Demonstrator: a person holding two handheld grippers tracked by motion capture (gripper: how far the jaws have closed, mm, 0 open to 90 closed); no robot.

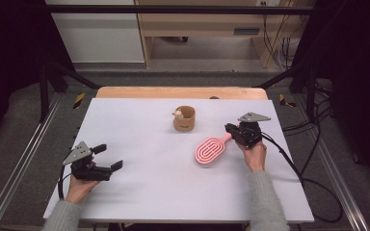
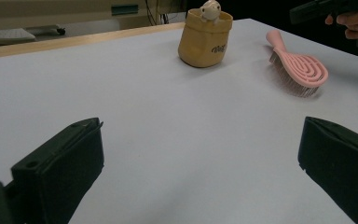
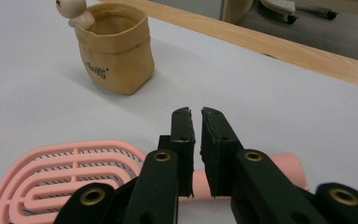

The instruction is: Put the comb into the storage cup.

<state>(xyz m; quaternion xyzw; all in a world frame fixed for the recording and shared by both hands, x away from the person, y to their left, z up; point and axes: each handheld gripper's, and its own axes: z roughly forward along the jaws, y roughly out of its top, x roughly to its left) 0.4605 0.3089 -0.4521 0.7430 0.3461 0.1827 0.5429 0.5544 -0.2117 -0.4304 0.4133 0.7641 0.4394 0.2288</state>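
Note:
A pink oval hairbrush (image 1: 209, 150) lies bristles down on the white table (image 1: 139, 125), its handle pointing to the far right. My right gripper (image 1: 230, 129) hovers at the handle's end. In the right gripper view its jaws (image 3: 196, 140) stand almost together with only a thin slit between them, and the pink handle (image 3: 286, 169) crosses beneath them, not clamped. A tan pouch (image 1: 184, 119) with a small pale figure (image 1: 178, 114) on its rim stands upright beyond the brush. My left gripper (image 1: 109, 157) rests open at the near left with nothing between its fingers.
A wooden strip (image 1: 180, 92) runs along the table's far edge. Black frame rails (image 1: 53, 77) flank both sides, and a cable (image 1: 294, 166) trails from the right gripper off the table's right edge. The pouch (image 2: 205, 39) and brush (image 2: 300, 67) lie far ahead of the left gripper (image 2: 200, 158).

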